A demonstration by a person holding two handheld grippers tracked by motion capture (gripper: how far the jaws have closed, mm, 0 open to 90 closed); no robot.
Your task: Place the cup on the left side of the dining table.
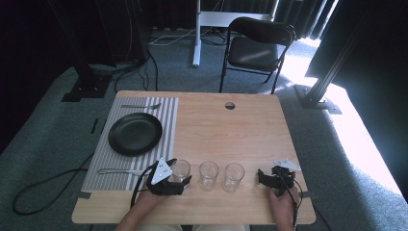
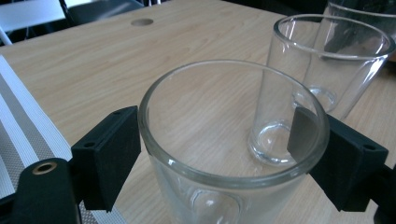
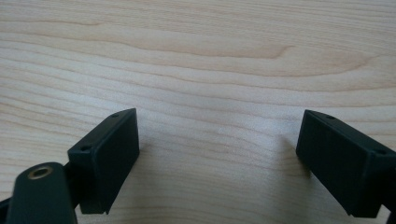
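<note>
Left claw (image 2: 217, 144) is seen with its jaws set on either side of the nearest glass (image 2: 229, 158), touching its wall at the surface's (image 1: 231, 130) front edge, beside two more glasses. Right claw (image 3: 219, 154) is held open over bare wood.

Three clear glasses (image 1: 208, 175) stand on a pale wood-grain table (image 1: 240, 130), beside a black plate (image 1: 134, 133) on a grey-and-white striped mat (image 1: 166, 115), with silver cutlery (image 1: 118, 171), black grippers (image 1: 168, 183) and a black chair (image 1: 257, 48) on grey carpet (image 1: 43, 139)
</note>
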